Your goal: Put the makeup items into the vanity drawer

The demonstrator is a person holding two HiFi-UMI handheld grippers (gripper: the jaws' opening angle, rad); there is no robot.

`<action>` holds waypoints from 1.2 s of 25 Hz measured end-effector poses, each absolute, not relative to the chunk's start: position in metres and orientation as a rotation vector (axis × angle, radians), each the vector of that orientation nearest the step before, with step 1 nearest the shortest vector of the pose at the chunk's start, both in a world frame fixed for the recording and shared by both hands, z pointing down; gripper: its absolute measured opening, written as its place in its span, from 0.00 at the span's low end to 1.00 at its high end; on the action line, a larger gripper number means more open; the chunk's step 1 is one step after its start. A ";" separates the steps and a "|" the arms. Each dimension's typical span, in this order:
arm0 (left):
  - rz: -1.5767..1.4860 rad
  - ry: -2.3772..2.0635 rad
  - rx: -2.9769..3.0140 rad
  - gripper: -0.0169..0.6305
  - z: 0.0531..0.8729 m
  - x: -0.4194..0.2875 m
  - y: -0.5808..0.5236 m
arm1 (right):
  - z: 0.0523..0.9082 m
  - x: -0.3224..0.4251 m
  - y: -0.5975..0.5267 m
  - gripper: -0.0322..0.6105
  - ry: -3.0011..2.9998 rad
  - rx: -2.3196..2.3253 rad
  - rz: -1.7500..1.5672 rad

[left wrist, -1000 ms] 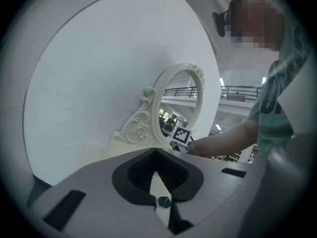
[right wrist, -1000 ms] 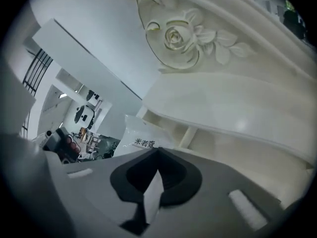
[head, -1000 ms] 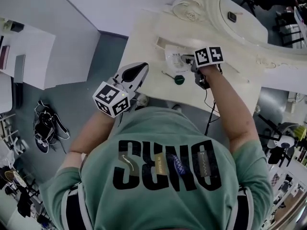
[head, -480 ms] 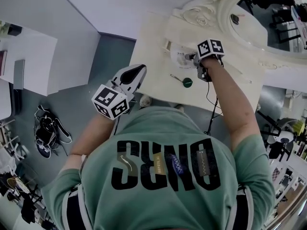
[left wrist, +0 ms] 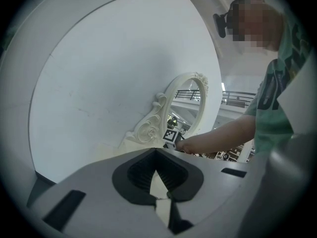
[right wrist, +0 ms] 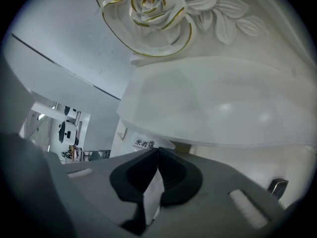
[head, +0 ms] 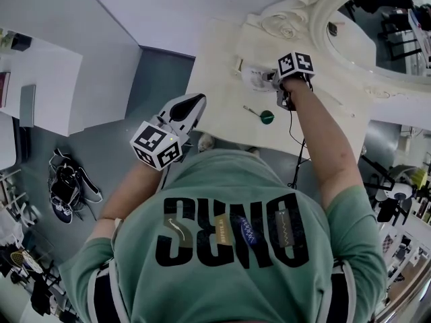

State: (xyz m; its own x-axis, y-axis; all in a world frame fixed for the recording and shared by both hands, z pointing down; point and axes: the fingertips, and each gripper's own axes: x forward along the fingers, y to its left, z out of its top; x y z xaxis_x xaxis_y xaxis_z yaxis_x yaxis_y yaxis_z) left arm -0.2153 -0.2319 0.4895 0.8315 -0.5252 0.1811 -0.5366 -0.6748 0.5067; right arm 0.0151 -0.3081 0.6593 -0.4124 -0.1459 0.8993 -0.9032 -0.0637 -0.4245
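In the head view my right gripper point(head: 275, 79) reaches to the back of the cream vanity top point(head: 222, 86), close under the mirror's carved base. It is shut on a thin white packet point(head: 258, 78). In the right gripper view that packet point(right wrist: 151, 195) runs flat between the closed jaws of my right gripper point(right wrist: 158, 151), with a printed label beyond the tips. A green-capped stick point(head: 266, 117) lies loose on the top, nearer to me. My left gripper point(head: 194, 101) hangs off the vanity's left edge. In its own view the left gripper point(left wrist: 156, 153) is shut on nothing.
A carved rose point(right wrist: 148, 4) and a rounded white ledge point(right wrist: 223, 103) fill the space right ahead of the right gripper. The oval mirror point(head: 377, 19) stands behind. A black cable point(head: 293, 147) hangs over the front edge. A white desk point(head: 40, 79) and shoes point(head: 67, 187) sit at the left.
My right gripper has carried the white packet away from the green-capped stick, farther back toward the mirror base. The left gripper has stayed beside the vanity's left edge.
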 end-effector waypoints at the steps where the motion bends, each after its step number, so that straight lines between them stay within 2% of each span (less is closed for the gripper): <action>1: 0.028 -0.776 2.453 0.02 0.490 -0.215 -0.232 | 0.660 0.015 -0.310 0.07 -1.578 1.149 1.536; 8: 0.034 -0.773 2.444 0.02 0.493 -0.218 -0.232 | 0.673 0.021 -0.316 0.09 -1.509 1.234 1.472; 14: 0.034 -0.778 2.444 0.02 0.494 -0.220 -0.234 | 0.665 0.015 -0.317 0.28 -1.594 1.247 1.473; 16: 0.029 -0.782 2.439 0.02 0.494 -0.221 -0.235 | 0.653 0.018 -0.316 0.32 -1.639 1.253 1.468; 19: 0.023 -0.781 2.438 0.02 0.494 -0.222 -0.237 | 0.629 0.020 -0.310 0.32 -1.732 1.258 1.312; 24: 0.026 -0.771 2.435 0.02 0.495 -0.221 -0.237 | 0.625 -0.003 -0.280 0.28 -1.795 1.037 0.830; 30: 0.039 -0.753 2.446 0.02 0.493 -0.217 -0.232 | 0.642 -0.002 -0.286 0.26 -1.719 1.056 0.724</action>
